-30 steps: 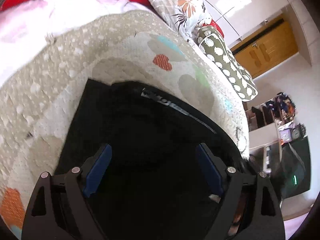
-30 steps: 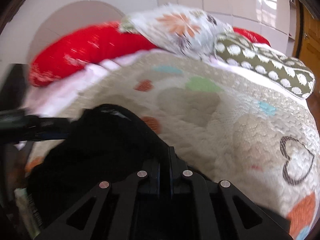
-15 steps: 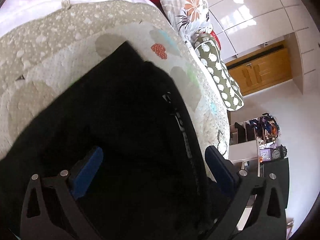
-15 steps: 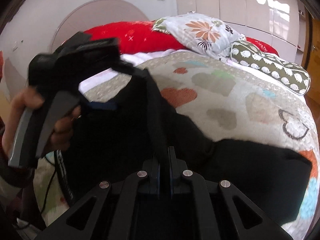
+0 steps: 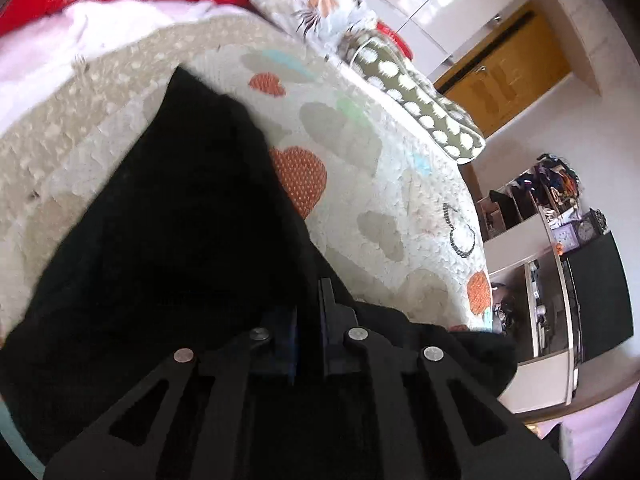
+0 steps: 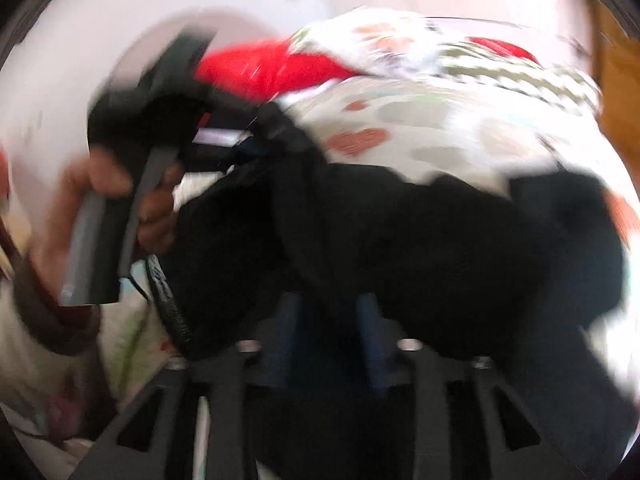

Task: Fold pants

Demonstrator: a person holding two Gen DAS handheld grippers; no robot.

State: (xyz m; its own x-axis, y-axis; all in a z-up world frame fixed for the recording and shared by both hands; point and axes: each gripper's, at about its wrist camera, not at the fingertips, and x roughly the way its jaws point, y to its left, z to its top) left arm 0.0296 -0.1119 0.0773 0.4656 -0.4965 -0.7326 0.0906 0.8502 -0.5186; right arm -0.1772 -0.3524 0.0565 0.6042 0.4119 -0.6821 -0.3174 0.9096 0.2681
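Note:
The black pants [image 5: 180, 220] lie spread over a cream bedspread with hearts [image 5: 380, 168]. In the left wrist view my left gripper [image 5: 310, 312] is shut, its fingers pinched together in the black cloth. The right wrist view is blurred. It shows that left gripper [image 6: 256, 140], held by a hand [image 6: 100, 176], gripping a raised edge of the pants [image 6: 440, 232]. My right gripper [image 6: 328, 320] is low in that view and its jaws are opening. The blue pads [image 6: 284, 320] stand apart with dark cloth lying loosely between them.
Red, floral and polka-dot pillows [image 5: 424, 112] sit at the head of the bed. A wooden cabinet [image 5: 508, 76] and cluttered shelves [image 5: 540, 216] stand past the bed's right side. A dark screen [image 5: 600, 292] is beside the shelves.
My left gripper has gone from wide open to shut on the pants. The right gripper's jaws have parted from shut. The right view has swung and blurred.

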